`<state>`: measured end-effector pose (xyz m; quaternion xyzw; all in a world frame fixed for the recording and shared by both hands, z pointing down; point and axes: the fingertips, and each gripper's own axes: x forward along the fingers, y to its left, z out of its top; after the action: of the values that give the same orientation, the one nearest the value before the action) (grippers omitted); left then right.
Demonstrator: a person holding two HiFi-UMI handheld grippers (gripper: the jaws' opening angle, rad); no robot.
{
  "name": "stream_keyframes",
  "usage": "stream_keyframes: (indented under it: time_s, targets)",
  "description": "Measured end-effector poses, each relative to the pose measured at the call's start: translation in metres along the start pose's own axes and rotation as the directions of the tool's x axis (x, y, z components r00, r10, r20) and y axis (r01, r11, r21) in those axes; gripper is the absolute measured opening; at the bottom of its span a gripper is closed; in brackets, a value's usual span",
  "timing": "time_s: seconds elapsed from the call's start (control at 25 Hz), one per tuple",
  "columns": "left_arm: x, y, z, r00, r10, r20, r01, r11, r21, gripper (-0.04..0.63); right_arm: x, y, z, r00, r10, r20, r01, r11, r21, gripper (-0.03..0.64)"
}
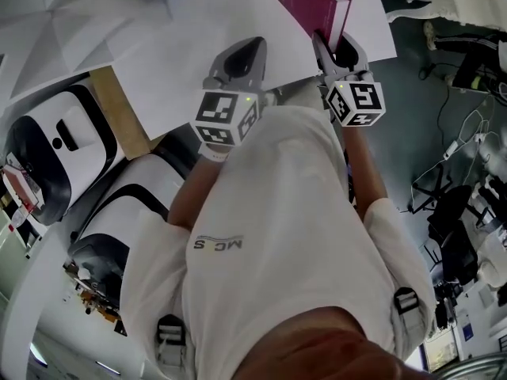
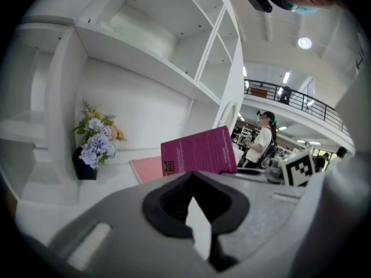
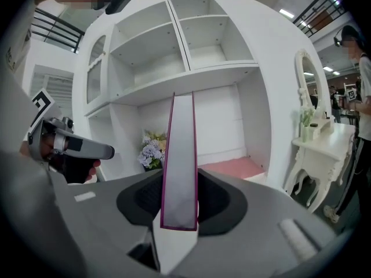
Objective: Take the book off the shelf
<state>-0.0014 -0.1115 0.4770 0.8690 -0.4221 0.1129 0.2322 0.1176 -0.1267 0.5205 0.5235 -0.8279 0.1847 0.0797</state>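
A magenta book (image 1: 310,0) hangs in the air over the white shelf board (image 1: 206,30), clear of it. My right gripper (image 1: 333,51) is shut on its lower edge. In the right gripper view the book (image 3: 179,155) stands edge-on between the jaws, pages toward the camera. From the left gripper view its cover (image 2: 200,150) shows tilted above the shelf. My left gripper (image 1: 246,55) hovers to the left of the book, apart from it, jaws together with nothing between them; it also shows side-on (image 3: 71,148) in the right gripper view.
A bunch of pale flowers in a dark vase (image 2: 93,146) stands at the back of the shelf bay, and a pink flat mat (image 2: 148,168) lies on the board. A white dressing table (image 3: 322,138) stands right of the shelf unit. A person (image 2: 262,142) stands beyond.
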Motion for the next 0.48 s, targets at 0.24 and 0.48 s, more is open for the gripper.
stream_keyframes:
  time_s: [0.24, 0.48]
  targets:
    - [-0.002, 0.01, -0.013, 0.999, 0.037, -0.012, -0.037, 0.999, -0.017, 0.002, 0.011, 0.002, -0.025, 0.998, 0.02, -0.058, -0.018, 0.999, 0.028, 0.141]
    - [-0.004, 0.019, -0.025, 0.997, 0.073, -0.022, -0.073, 0.997, -0.026, 0.002, 0.014, 0.003, -0.041, 0.994, 0.029, -0.101, -0.022, 0.997, 0.073, 0.141]
